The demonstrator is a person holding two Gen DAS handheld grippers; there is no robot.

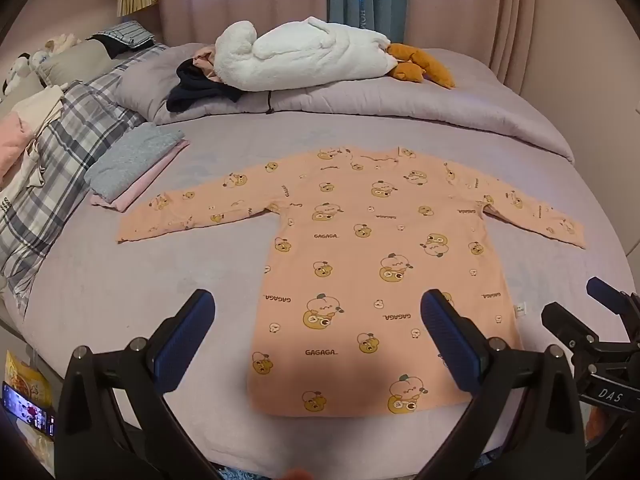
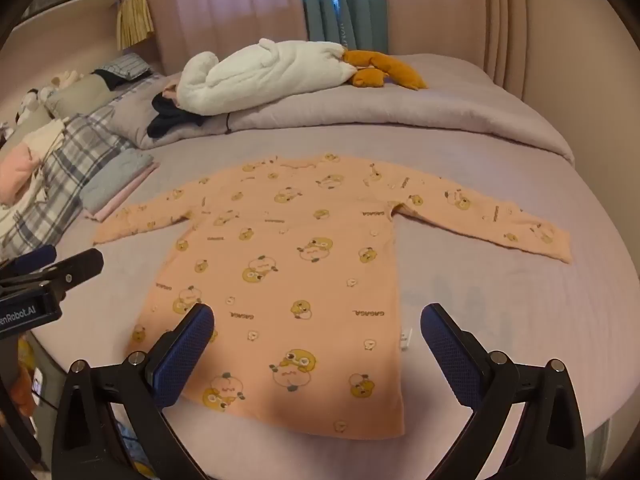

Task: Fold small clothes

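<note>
A peach long-sleeved shirt (image 1: 360,264) printed with cartoon ducks lies flat on the lilac bed sheet (image 1: 120,296), both sleeves spread out, hem toward me. It also fills the middle of the right wrist view, shirt (image 2: 288,280). My left gripper (image 1: 316,312) hovers open above the hem's left part, nothing between its blue pads. My right gripper (image 2: 316,324) hovers open above the hem's right part, also holding nothing. The right gripper's fingers (image 1: 600,292) show at the right edge of the left wrist view; the left gripper's fingers (image 2: 80,260) show at the left edge of the right wrist view.
A folded grey and pink stack (image 1: 132,164) lies left of the shirt's sleeve. Plaid bedding (image 1: 52,184) and pillows run along the left. A rolled duvet (image 1: 400,108) with a white plush goose (image 1: 304,56) crosses the back. The bed's front edge is just below the hem.
</note>
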